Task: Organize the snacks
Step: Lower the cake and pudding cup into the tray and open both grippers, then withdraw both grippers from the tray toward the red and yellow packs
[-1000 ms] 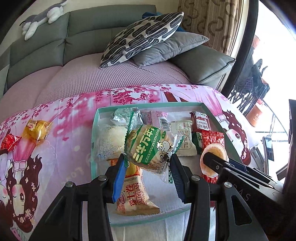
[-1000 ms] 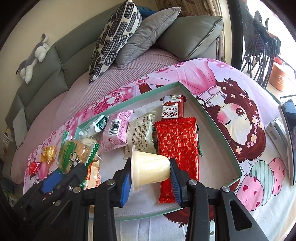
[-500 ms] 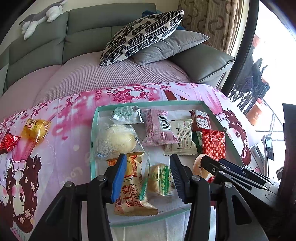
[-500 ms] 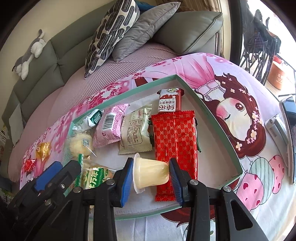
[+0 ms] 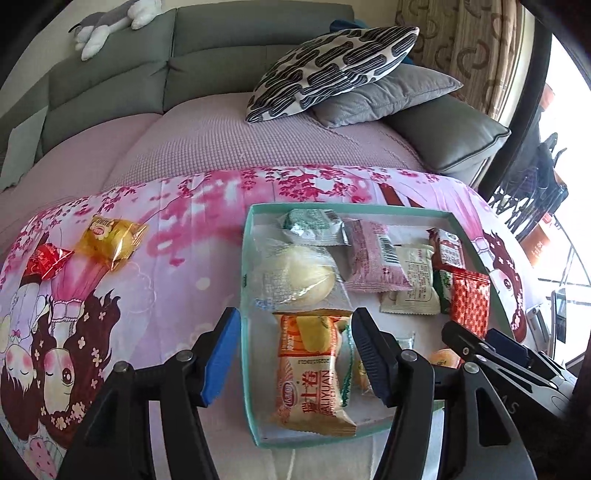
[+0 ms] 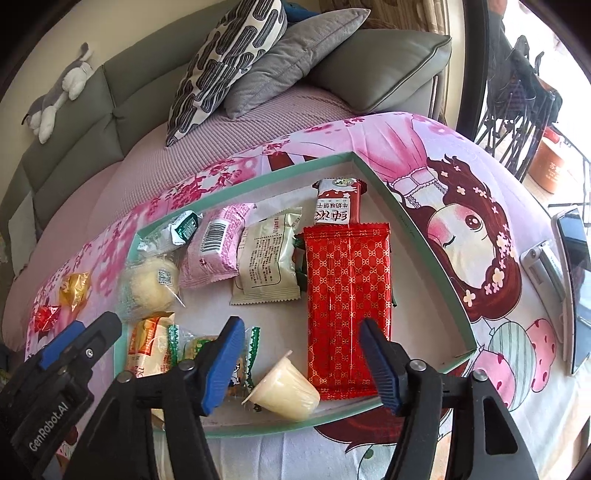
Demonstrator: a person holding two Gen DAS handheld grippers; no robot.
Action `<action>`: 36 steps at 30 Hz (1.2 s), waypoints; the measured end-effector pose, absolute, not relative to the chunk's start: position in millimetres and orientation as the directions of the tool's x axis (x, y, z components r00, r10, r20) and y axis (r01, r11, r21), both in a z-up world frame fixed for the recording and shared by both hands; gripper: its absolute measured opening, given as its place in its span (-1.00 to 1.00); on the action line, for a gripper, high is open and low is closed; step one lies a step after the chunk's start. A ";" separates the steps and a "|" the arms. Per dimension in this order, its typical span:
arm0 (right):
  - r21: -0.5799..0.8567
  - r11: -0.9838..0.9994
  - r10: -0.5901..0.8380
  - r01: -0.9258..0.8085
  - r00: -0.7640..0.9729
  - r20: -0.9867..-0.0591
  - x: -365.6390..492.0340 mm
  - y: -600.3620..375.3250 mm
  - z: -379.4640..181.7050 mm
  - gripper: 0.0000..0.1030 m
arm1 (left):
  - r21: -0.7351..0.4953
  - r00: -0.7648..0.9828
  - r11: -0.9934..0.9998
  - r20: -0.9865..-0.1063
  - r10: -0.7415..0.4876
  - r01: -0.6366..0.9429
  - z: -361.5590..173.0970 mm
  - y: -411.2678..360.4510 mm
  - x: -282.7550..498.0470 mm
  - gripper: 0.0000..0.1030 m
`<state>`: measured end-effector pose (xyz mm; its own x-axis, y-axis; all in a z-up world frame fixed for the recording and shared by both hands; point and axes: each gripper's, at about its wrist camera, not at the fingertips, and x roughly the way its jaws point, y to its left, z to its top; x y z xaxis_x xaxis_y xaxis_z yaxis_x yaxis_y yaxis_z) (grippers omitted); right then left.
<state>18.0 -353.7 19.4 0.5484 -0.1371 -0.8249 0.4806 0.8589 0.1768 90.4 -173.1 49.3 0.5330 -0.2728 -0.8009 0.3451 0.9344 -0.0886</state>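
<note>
A teal-rimmed tray [image 5: 246, 332] [image 6: 436, 251] on the pink cloth holds several wrapped snacks. My left gripper [image 5: 295, 354] is open and empty above the orange bread pack [image 5: 314, 373] at the tray's near left. The green snack pack [image 5: 356, 365] [image 6: 240, 363] lies beside it. My right gripper [image 6: 303, 358] is open and empty above the yellow jelly cup [image 6: 286, 389], which lies on its side by the red packet [image 6: 349, 295]. A yellow wrapped snack [image 5: 110, 240] [image 6: 75, 290] and a red candy [image 5: 46, 260] [image 6: 44, 317] lie on the cloth left of the tray.
A grey sofa with a patterned pillow [image 5: 332, 70] and a grey cushion stands behind the table. A plush toy [image 5: 110, 22] lies on its backrest. A phone [image 6: 576, 284] and a small device [image 6: 545, 266] lie at the table's right edge.
My left gripper opened and dropped the green snack pack into the tray. My right gripper opened and released the jelly cup, which now lies in the tray. Both grippers pulled back.
</note>
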 end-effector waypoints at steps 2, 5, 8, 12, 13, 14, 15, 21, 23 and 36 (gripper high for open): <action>0.165 0.863 -0.146 0.478 0.548 -0.824 18.6 -351.9 19.8 0.48 | -0.079 0.533 0.942 -0.808 -0.252 0.325 46.2 -168.3 93.7 0.27; 0.160 0.867 -0.146 0.473 0.546 -0.825 19.8 -350.6 19.3 0.54 | -0.075 0.533 0.949 -0.813 -0.235 0.305 43.1 -162.2 97.2 0.39; 0.157 0.868 -0.145 0.472 0.542 -0.828 20.3 -350.5 18.4 0.54 | -0.077 0.534 0.953 -0.814 -0.229 0.292 41.6 -158.0 98.7 0.40; 0.155 0.868 -0.145 0.471 0.540 -0.829 20.3 -350.1 18.2 0.55 | -0.076 0.533 0.956 -0.816 -0.222 0.283 39.0 -156.9 100.1 0.59; 0.158 0.869 -0.143 0.469 0.542 -0.828 20.3 -350.2 18.0 0.64 | -0.077 0.534 0.957 -0.816 -0.222 0.279 38.2 -156.4 100.5 0.68; 0.160 0.869 -0.141 0.468 0.545 -0.826 20.5 -350.1 17.5 0.79 | -0.077 0.537 0.958 -0.814 -0.220 0.276 37.3 -156.1 101.2 0.82; 0.160 0.869 -0.142 0.467 0.547 -0.825 20.4 -350.2 17.2 0.87 | -0.075 0.539 0.959 -0.814 -0.217 0.272 36.4 -156.0 101.8 0.85; 0.152 0.872 -0.147 0.466 0.544 -0.826 21.1 -349.7 15.1 1.00 | -0.079 0.532 0.963 -0.820 -0.210 0.259 29.8 -153.3 105.5 0.86; 0.148 0.871 -0.150 0.468 0.540 -0.828 21.5 -350.3 14.0 1.00 | -0.083 0.533 0.963 -0.819 -0.212 0.255 29.4 -152.1 105.9 0.87; 0.152 0.872 -0.156 0.464 0.560 -0.814 22.0 -345.9 17.7 1.00 | -0.113 0.580 0.956 -0.773 -0.257 0.272 35.0 -144.5 105.2 0.88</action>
